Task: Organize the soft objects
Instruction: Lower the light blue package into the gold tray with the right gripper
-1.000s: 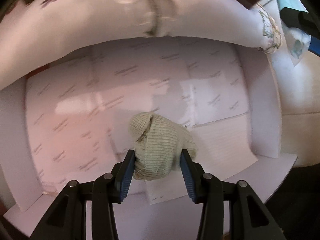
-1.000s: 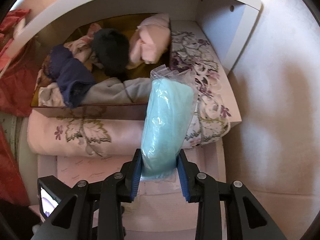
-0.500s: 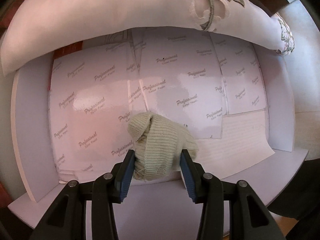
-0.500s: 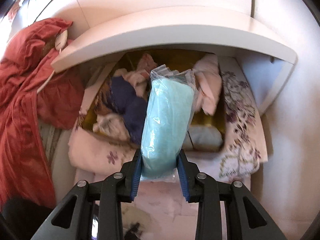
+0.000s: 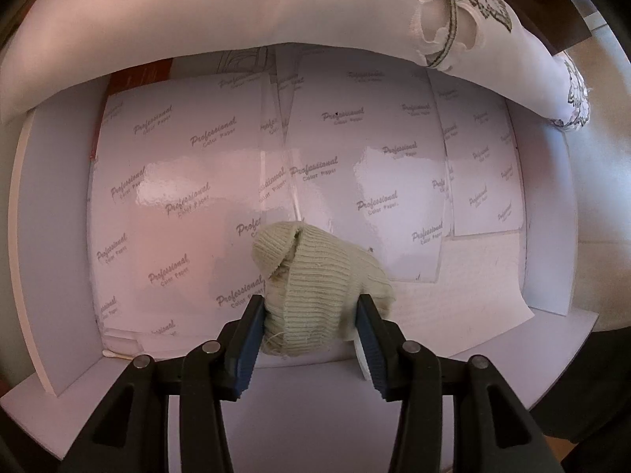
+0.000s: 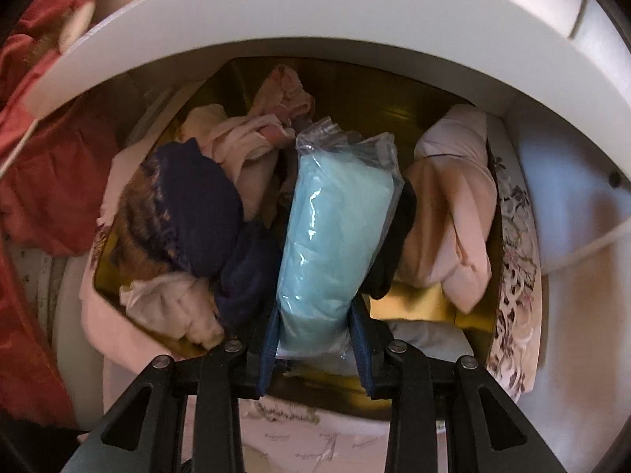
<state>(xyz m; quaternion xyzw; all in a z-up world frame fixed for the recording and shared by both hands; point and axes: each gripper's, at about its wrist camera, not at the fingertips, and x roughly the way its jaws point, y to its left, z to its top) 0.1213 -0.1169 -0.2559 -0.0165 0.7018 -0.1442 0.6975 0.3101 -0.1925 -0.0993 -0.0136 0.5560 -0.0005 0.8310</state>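
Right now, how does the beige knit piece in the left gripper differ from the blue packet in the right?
The beige ribbed knit bundle is bare and rumpled; the light-blue cloth packet is sealed in clear plastic and smooth. The bundle hangs over printed paper sheets, the packet over a clothes-filled box. Both sit clamped between fingers.

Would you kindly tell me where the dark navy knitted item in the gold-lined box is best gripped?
Grip the dark navy knitted item at its rounded upper bulge, coming from above: it sits highest on the pile, while its lower end tucks behind the right gripper's bagged light-blue cloth.
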